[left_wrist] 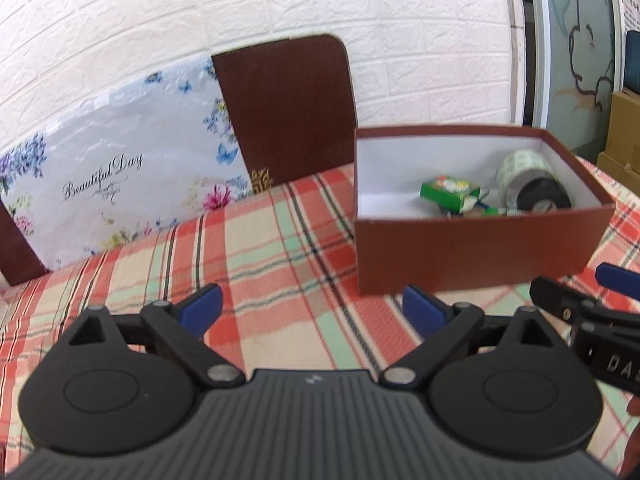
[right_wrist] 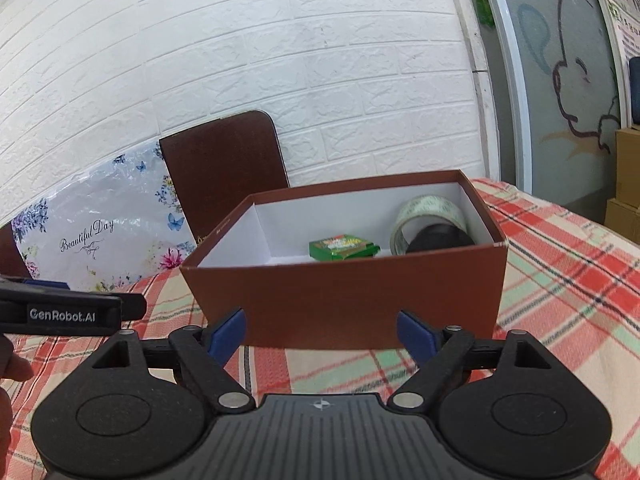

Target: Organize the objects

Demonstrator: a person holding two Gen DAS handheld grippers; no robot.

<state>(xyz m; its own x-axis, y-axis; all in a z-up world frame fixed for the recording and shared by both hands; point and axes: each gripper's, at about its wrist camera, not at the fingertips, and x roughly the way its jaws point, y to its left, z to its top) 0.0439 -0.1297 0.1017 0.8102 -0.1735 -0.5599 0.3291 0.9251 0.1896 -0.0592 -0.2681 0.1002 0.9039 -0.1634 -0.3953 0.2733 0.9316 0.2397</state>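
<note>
An open brown box [left_wrist: 476, 248] with a white inside stands on the plaid tablecloth; it also shows in the right wrist view [right_wrist: 352, 300]. In it lie a green packet [left_wrist: 450, 192] [right_wrist: 343, 247], a clear tape roll [left_wrist: 520, 170] [right_wrist: 430, 218] and a black tape roll [left_wrist: 544, 197] [right_wrist: 438, 240]. The brown box lid [left_wrist: 288, 112] [right_wrist: 224, 172] leans upright against the wall behind. My left gripper [left_wrist: 312, 310] is open and empty, over the cloth left of the box. My right gripper [right_wrist: 320, 334] is open and empty, just in front of the box's near wall.
A floral "Beautiful Day" bag [left_wrist: 120, 168] [right_wrist: 92, 236] leans on the white brick wall at the left. The plaid tablecloth [left_wrist: 260, 248] [right_wrist: 560, 264] covers the table. Cardboard boxes [left_wrist: 624, 140] stand at the far right beside a painted door.
</note>
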